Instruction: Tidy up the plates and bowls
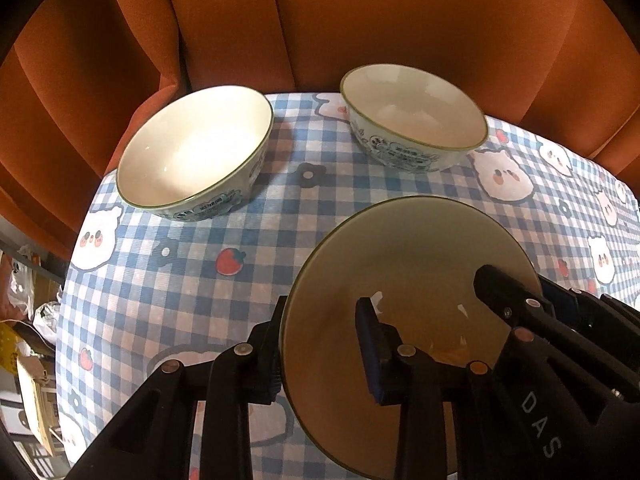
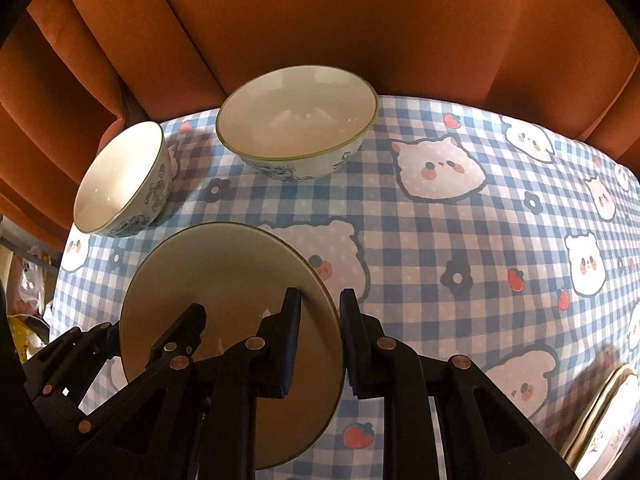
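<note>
Both grippers, left gripper (image 1: 322,354) and right gripper (image 2: 320,344), are clamping the plate's (image 1: 404,256) opposite rims (plain, green-edged); open checked counter (image 2: 460,220) is lying toward 3 o'clock, two bowls (image 2: 296,120) toward 12.

Glossy glazed ceramic plate (image 1: 400,264) and two bowls (image 1: 192,148) (image 1: 416,112) gleam on a matt, woven-looking checked tablecloth (image 1: 248,248); behind, soft rust-orange upholstery (image 1: 360,20). Matt black plastic grippers (image 1: 324,344) (image 2: 320,340) carry copper-coloured rivets.

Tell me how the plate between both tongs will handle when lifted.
The plate looks glazed, so probably slippery and breakable if dropped. It seems stiff, held only at its rim by the left tongs and right tongs.
</note>
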`<state>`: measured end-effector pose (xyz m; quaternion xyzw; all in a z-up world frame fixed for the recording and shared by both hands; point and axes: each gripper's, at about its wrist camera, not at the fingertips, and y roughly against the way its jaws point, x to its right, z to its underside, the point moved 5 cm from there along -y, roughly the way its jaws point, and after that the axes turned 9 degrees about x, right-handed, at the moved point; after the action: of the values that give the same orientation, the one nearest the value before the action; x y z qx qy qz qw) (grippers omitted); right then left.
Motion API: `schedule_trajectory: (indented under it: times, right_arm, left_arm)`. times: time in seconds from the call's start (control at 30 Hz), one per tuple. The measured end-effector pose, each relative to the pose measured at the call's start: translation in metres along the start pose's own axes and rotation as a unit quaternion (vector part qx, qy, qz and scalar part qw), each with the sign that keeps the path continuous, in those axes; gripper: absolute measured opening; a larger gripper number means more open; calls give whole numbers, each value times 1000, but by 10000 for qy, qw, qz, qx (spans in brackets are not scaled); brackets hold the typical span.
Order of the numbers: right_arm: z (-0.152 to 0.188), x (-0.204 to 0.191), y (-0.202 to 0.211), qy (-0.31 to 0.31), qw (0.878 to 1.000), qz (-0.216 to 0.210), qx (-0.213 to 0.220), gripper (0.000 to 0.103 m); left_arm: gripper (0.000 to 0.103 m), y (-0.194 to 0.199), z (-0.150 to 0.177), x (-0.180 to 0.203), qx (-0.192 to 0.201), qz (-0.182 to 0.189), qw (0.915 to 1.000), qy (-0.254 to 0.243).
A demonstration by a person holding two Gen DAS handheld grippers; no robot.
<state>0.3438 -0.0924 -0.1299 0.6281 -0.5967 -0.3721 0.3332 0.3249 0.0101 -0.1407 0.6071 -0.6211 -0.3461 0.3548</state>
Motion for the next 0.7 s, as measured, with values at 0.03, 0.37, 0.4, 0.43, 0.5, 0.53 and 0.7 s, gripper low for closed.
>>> schedule_trajectory:
  times: [0.03,0.37,0.4,0.43,0.5,0.53,0.7]
  right_arm:
    - [1,1,3,-4,10000,2,16,24]
    - [15,16,46,-70,9997,140,196,24]
    - [17,18,50,-85,9996,155,213,24]
    - [21,21,56,-104,9995,168,235,24]
    - [25,25,65,-130,9994,178,263,24]
    - [27,27,69,-141,9993,186,278,24]
    - [42,39,93,-196,9989,257,354,23]
  left_arm:
    - [31,3,0,1,21,5,10000,-12]
    - [31,43,15,21,202,140,9996,-120]
    - [31,49,18,23,231,157,9995,-137]
    - [31,52,19,26,242,175,9995,-143]
    - [31,60,25,31,269,208,9993,-138]
    - [31,64,27,34,282,218,9993,-144]
    - [31,85,44,51,347,268,9988,-216]
